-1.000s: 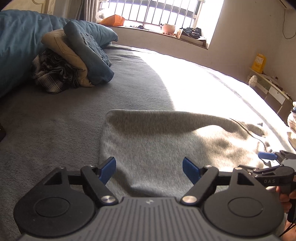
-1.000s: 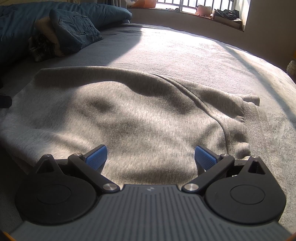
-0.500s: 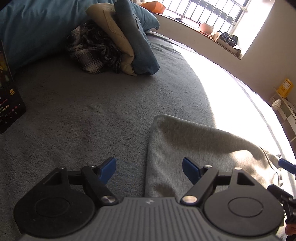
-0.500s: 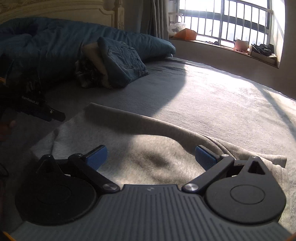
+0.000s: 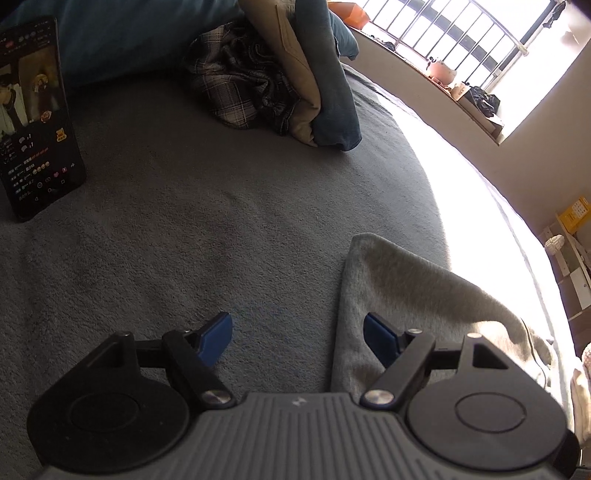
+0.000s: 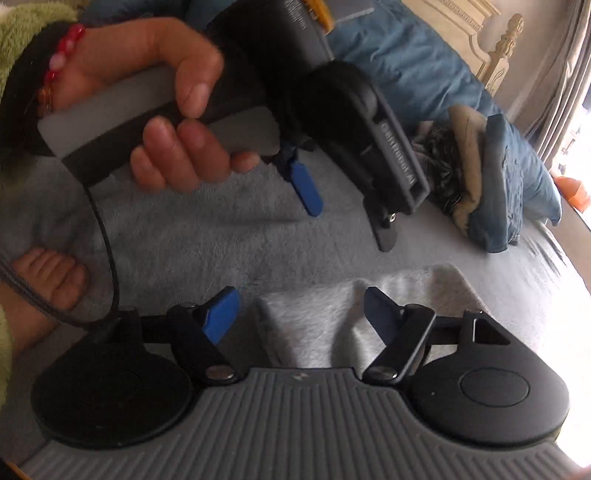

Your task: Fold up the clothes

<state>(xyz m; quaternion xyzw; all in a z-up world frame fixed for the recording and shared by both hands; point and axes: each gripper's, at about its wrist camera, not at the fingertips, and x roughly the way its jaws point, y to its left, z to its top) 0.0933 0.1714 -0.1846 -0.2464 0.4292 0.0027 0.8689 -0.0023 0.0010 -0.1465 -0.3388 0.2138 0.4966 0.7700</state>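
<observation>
A grey sweatshirt lies folded on the grey bed cover. My left gripper is open and hovers over the cover. The sweatshirt's left edge runs just inside its right fingertip. In the right wrist view, my right gripper has its jaws closing. A corner fold of the sweatshirt lies between the blue pads, which do not press on it. Above it a hand holds the left gripper, seen from the side.
A pile of clothes, plaid, tan and denim, leans on a blue duvet at the head of the bed. A lit phone stands at the left. Bare toes rest on the cover. A barred window is behind.
The left gripper swung left, so the phone came into view and the sweatshirt slid right. The right gripper rolled and swung toward the left hand, and its jaws narrowed.
</observation>
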